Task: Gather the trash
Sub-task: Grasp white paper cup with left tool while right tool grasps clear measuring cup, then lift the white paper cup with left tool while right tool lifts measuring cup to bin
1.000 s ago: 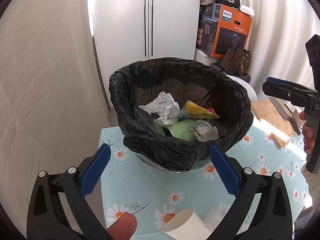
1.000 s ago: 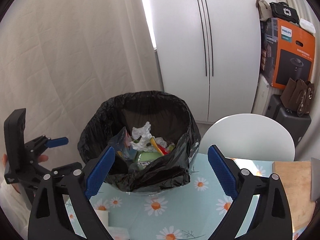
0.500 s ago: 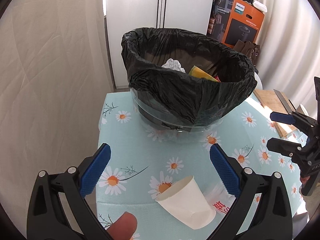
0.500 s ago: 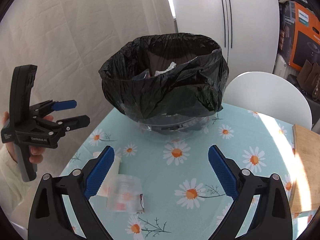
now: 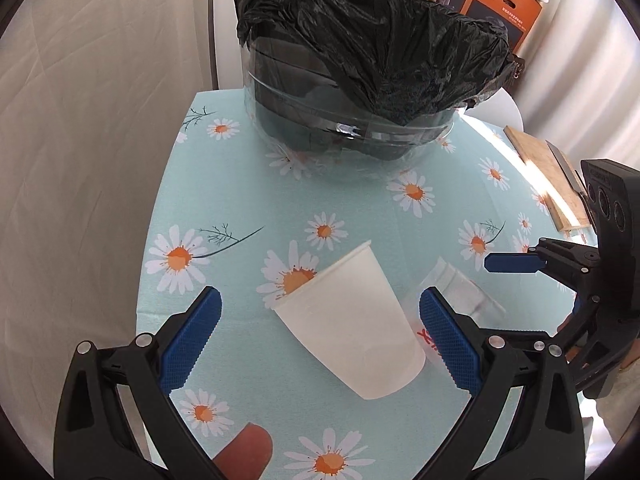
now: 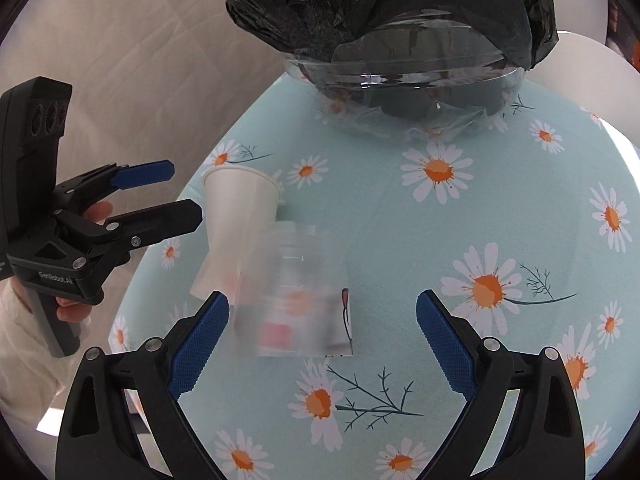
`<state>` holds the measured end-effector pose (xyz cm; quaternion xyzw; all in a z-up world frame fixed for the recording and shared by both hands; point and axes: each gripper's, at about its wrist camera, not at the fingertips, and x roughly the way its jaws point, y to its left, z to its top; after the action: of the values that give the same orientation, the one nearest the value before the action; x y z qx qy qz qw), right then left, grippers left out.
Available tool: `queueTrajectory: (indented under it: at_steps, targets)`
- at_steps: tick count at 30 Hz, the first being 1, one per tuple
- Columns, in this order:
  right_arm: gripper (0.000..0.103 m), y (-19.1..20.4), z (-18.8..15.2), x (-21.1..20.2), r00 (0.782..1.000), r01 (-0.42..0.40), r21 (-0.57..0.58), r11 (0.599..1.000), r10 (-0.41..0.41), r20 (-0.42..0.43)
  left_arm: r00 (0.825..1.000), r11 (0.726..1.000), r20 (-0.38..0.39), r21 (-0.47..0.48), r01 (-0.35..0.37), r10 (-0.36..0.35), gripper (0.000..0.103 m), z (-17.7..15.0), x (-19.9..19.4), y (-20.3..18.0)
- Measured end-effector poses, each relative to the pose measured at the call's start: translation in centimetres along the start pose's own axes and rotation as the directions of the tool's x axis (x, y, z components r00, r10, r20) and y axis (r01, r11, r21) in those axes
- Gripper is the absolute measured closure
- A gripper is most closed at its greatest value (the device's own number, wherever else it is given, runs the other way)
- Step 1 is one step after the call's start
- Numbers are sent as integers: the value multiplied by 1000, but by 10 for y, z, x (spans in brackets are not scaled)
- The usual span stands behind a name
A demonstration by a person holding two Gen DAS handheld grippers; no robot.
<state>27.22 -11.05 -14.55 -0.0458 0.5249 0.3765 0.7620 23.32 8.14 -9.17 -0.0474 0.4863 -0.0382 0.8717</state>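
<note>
Both tongs, left and right, gape released over cup and wrapper near the table edge; box reads PHILIPS.

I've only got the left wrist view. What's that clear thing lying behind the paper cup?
Observer: A flat clear plastic packet with a reddish label, too blurred to read. One end overlaps the base end of the paper cup.
Operator: Has the right gripper grabbed it yet?
Observer: No. The right gripper is open, with the packet between its fingers, much closer to the left one.
</note>
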Motion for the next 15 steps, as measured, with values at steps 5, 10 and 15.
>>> queueTrajectory:
  at_steps: [5,10,15]
  targets:
    - [47,6,-1,11,998,-29,-26,999,27,-54,999,1000,-43,8,13,-12,6,-13,6,-7]
    - [56,3,-3,3,998,-48,-21,999,48,-40,999,1000,-48,-15,13,-13,6,-14,10,-11]
    - [60,-5,-11,-7,999,-35,-7,999,35,-29,997,999,-73,-47,17,-21,6,-13,23,-16]
